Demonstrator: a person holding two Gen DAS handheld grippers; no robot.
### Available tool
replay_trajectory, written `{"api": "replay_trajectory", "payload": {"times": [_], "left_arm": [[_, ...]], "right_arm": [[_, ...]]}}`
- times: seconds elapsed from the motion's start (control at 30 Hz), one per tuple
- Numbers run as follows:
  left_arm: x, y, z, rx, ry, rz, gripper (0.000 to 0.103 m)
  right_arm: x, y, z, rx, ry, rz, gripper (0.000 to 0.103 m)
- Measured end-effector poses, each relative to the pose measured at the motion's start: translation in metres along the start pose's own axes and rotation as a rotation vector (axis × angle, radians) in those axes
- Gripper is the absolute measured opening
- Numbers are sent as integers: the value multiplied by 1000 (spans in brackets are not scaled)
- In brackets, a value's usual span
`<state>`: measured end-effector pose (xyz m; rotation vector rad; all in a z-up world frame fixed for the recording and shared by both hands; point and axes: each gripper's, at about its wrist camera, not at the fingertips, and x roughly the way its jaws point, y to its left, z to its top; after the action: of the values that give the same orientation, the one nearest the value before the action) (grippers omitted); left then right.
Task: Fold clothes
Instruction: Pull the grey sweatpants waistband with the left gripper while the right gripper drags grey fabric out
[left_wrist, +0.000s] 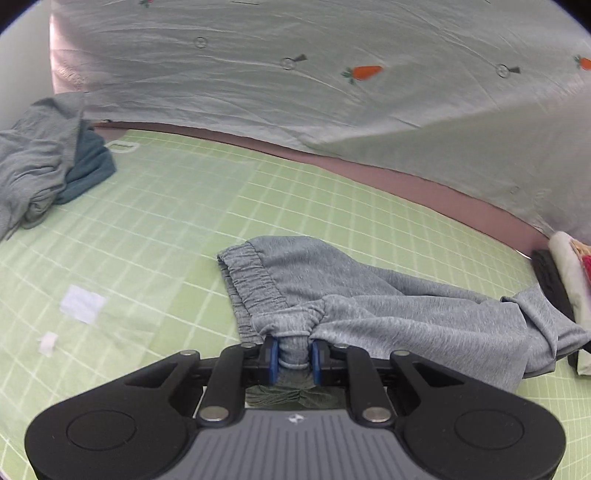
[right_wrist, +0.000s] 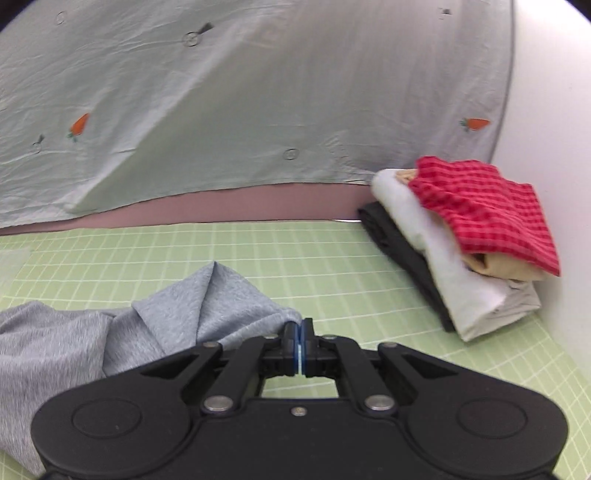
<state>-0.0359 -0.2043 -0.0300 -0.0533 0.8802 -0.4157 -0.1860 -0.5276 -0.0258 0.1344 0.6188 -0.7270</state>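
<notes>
While the grey sweatpants (left_wrist: 369, 295) lie spread across the green grid mat (left_wrist: 147, 229) on the desk, the left gripper (left_wrist: 294, 350) has its jaws drawn in to a narrow gap and clamped on a bunched piece of the elastic waistband, the blue pads pressing the fabric from both sides. The right gripper (right_wrist: 300, 334) has its jaws pressed fully together, pinching a thin edge of the sweatpants' grey cloth, which rises to the pads in a peaked fold from the left. A folded stack of clothes (right_wrist: 461, 251), topped by a red checked piece, sits at the mat's right edge, apart from the sweatpants. A loose heap of grey and teal garments (left_wrist: 48, 166) lies at the far left. A pale carrot-print sheet (left_wrist: 295, 74) hangs behind.
</notes>
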Motion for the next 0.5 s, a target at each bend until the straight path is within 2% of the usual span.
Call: {"api": "replay_trajectory", "payload": {"times": [0.1, 0.2, 0.3, 0.4, 0.5], "left_arm": [[-4, -14, -3, 16, -20, -6, 18], [-13, -1, 4, -19, -62, 45, 18], [-28, 33, 17, -87, -108, 117, 17], [-36, 80, 27, -139, -127, 217, 17], [-39, 128, 31, -176, -125, 324, 17]], "right_arm": [[-5, -24, 1, 32, -22, -10, 1], [-11, -11, 8, 37, -55, 39, 1], [-20, 16, 17, 27, -94, 119, 1], [-29, 55, 24, 1, -114, 240, 1], [-30, 102, 19, -30, -81, 357, 1]]}}
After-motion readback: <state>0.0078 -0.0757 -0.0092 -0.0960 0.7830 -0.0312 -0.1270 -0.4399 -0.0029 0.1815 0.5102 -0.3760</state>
